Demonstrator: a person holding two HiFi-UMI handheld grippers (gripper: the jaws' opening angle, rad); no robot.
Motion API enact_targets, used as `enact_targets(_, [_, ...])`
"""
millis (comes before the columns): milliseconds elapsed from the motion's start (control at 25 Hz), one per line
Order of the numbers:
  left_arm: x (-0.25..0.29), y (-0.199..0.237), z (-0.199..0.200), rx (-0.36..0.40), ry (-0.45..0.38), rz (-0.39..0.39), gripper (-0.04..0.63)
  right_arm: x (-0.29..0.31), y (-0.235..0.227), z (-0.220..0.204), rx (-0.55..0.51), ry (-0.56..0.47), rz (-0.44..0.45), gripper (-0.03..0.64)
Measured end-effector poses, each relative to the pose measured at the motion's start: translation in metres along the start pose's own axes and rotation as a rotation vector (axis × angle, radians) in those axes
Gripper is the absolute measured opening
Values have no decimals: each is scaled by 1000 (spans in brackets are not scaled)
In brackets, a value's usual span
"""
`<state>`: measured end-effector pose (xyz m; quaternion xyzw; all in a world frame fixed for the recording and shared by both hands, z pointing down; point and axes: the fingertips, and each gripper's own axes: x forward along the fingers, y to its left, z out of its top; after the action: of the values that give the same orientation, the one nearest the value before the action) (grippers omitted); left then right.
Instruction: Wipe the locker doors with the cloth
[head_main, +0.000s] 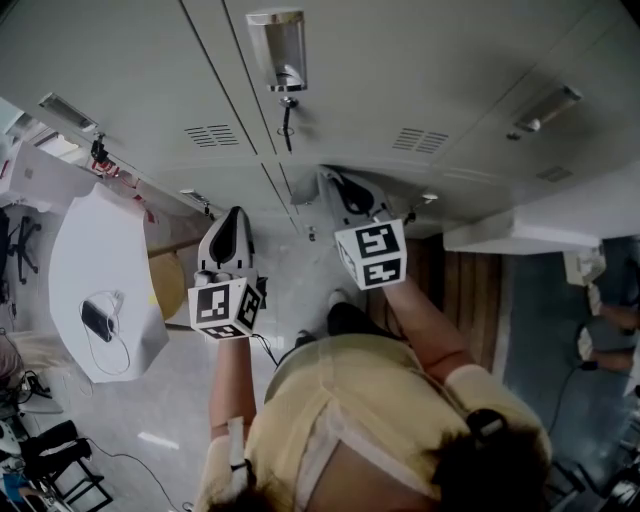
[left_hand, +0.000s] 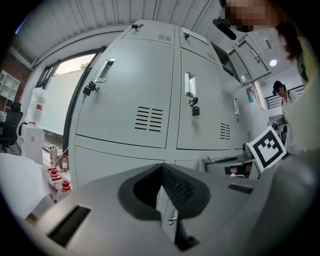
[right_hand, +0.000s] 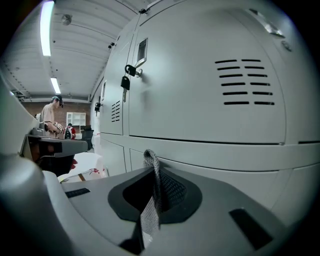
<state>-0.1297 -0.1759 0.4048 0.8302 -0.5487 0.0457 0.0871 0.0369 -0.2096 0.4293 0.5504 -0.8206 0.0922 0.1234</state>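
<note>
1. Closest to the camera is the right gripper (right_hand: 159, 190). Its jaws are squeezed shut on a gray cloth (right_hand: 150, 215). A loop of the cloth pokes up past the tips, and the rest hangs down between them.
2. The cloth is right in front of a gray locker door (right_hand: 210, 100), down below the slots in that door. I cannot tell if the cloth touches the door yet.
3. The left gripper (left_hand: 162, 190) has its jaws pressed together too, but there is nothing in them. It points at the lockers from a bit further back.
4. I think the step now is bringing the cloth up to the door to start wiping. No door looks wet or streaky, so my guess is that the job is only beginning.
5. The next move needs the cloth pushed flat on the door and rubbed from side to side. It should go around the handle (right_hand: 141, 50) and the hanging key (right_hand: 125, 80), so the cloth does not snag.
6. Counting: two grippers and one cloth. In the left gripper view I count three doors with handles in the upper row, with more doors below them. One white table (head_main: 100, 270) stands off to the left.
</note>
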Motion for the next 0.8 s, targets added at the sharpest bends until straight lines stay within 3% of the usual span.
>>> enact_targets(480, [42,-59,-3,27,16,-131,2,-40,-66,-12,42,-2,-120,14])
enact_targets(800, [53,-72,-4,40,44,-223,2,-62,-95,-20,64,17,-247,14])
